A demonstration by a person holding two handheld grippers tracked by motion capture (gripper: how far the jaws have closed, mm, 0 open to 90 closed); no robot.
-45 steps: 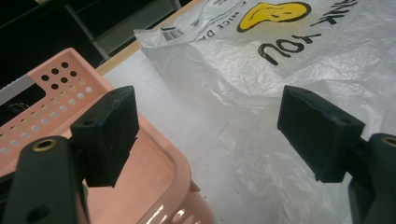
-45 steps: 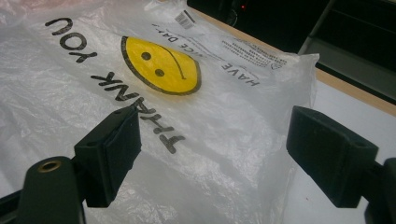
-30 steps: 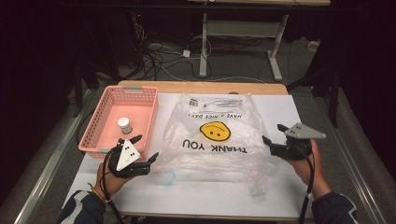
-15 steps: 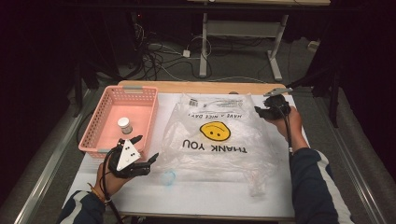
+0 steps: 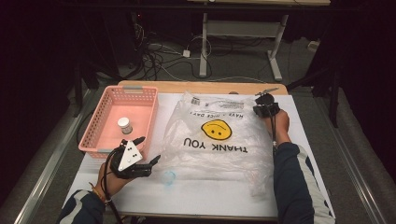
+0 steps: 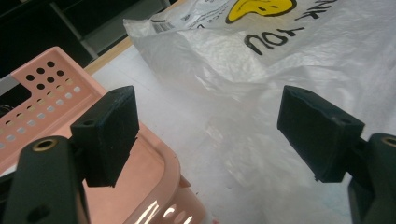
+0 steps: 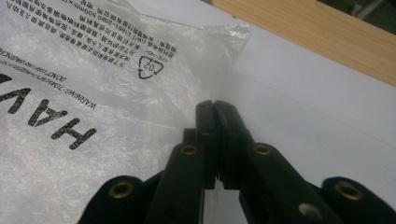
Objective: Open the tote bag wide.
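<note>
Lab – dark room, cable tangle, white-covered workbench.

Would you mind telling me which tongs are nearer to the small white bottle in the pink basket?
Left. The left tongs hover open by the pink basket's near corner, close to the white bottle. The right tongs are shut at the plastic bag's far right edge.

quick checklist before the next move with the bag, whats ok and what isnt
1. Right hand-held gripper shut at the far right edge of the plastic bag: ok.
2. Film actually pinched between its jaws: cannot tell.
3. Left hand-held gripper open: ok.
4. Left hand-held gripper off the bag, near the pink basket corner: ok.
5. Small white bottle stands in the basket, apart from the bag: ok.
6. Bag flat on the table: not ok, it is crumpled.
</note>
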